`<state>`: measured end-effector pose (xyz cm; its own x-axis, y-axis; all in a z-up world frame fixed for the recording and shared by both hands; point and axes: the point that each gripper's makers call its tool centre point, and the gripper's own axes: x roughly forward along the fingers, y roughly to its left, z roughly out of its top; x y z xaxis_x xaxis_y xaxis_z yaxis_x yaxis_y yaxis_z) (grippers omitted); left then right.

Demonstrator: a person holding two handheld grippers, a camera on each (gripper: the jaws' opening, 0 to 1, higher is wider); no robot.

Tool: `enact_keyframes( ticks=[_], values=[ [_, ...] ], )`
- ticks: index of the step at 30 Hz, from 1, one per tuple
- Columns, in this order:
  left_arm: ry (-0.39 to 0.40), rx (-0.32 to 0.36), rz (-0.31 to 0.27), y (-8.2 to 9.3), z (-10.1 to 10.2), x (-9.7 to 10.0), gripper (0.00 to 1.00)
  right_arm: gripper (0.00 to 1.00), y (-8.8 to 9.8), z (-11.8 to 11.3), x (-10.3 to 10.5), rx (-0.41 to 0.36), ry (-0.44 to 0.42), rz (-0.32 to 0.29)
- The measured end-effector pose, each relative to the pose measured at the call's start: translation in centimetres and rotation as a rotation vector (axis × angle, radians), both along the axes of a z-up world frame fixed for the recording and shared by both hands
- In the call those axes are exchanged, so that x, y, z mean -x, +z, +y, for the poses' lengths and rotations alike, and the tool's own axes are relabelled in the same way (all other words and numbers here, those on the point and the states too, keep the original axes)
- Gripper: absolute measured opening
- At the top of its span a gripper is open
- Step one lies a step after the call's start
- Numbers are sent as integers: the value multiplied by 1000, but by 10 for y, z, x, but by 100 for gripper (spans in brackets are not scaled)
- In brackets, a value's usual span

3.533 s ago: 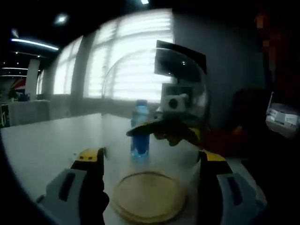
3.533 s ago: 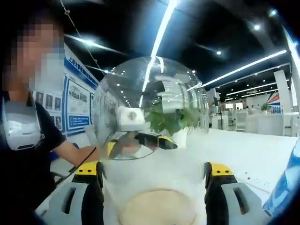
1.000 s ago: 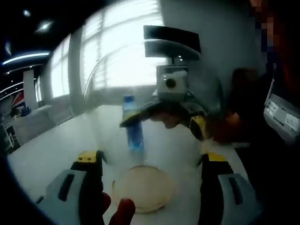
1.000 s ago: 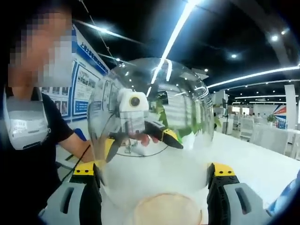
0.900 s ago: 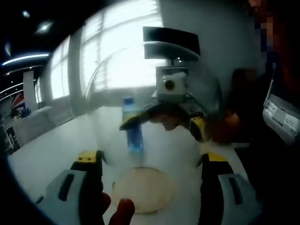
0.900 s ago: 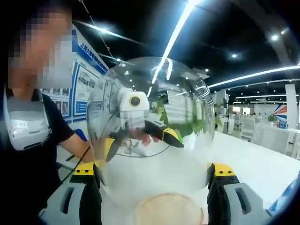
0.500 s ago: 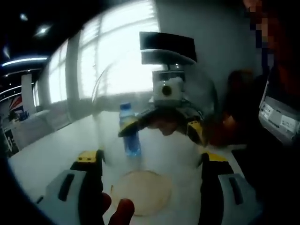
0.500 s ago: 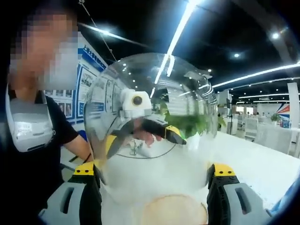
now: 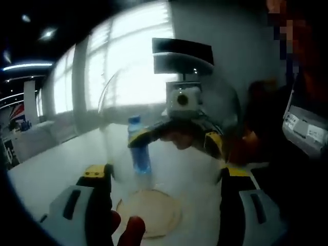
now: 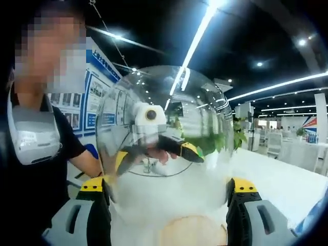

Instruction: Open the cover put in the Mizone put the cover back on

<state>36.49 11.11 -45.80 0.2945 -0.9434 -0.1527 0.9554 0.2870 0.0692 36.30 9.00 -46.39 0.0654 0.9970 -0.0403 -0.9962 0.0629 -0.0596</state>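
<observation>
A clear dome cover [image 9: 169, 107] sits between the jaws of my left gripper [image 9: 164, 177], which is shut on its sides. From the opposite side my right gripper [image 10: 166, 187] is shut on the same cover [image 10: 164, 128]. Each gripper shows through the glass to the other. The cover hangs above a round wooden base [image 9: 148, 219] on the white table; the base [image 10: 192, 231] lies low between the right jaws. A blue Mizone bottle [image 9: 138, 149] stands upright on the table beyond the dome, and a blue sliver of it [image 10: 313, 220] shows at the right edge.
A person in a dark shirt [image 10: 36, 154] stands close on the left of the right gripper view. Fingertips [image 9: 128, 230] show by the left jaw. The white table [image 9: 56, 164] stretches toward bright windows. A potted plant [image 10: 238, 130] stands farther off.
The cover has risen with both grippers still on it: the wooden base looks smaller and lower than 3.5 s ago. Both views have drifted slightly.
</observation>
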Motion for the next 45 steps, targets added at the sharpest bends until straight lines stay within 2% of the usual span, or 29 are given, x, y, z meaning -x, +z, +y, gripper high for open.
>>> enact_keyframes(
  ticks=[5,11,20,29,34,42,45],
  values=[
    [1,-6,-25,0,-1,12,75,87,-2,0,13,9,0,-19],
    [-1,9,-31,-3,-2,25,76,87,-7,1,25,13,1,-8],
    [5,-11,-23,-9,1,27,77,88,-14,6,28,28,0,-4],
    [0,17,-35,-3,0,28,78,88,-11,6,29,12,0,-1],
    [-6,35,-71,2,-2,39,78,88,-10,4,39,24,0,-23],
    [4,6,-60,-5,-9,54,78,88,-12,-1,56,42,-6,-42],
    [1,26,-70,-6,-10,63,78,88,-14,-2,64,48,-11,-45]
  ],
)
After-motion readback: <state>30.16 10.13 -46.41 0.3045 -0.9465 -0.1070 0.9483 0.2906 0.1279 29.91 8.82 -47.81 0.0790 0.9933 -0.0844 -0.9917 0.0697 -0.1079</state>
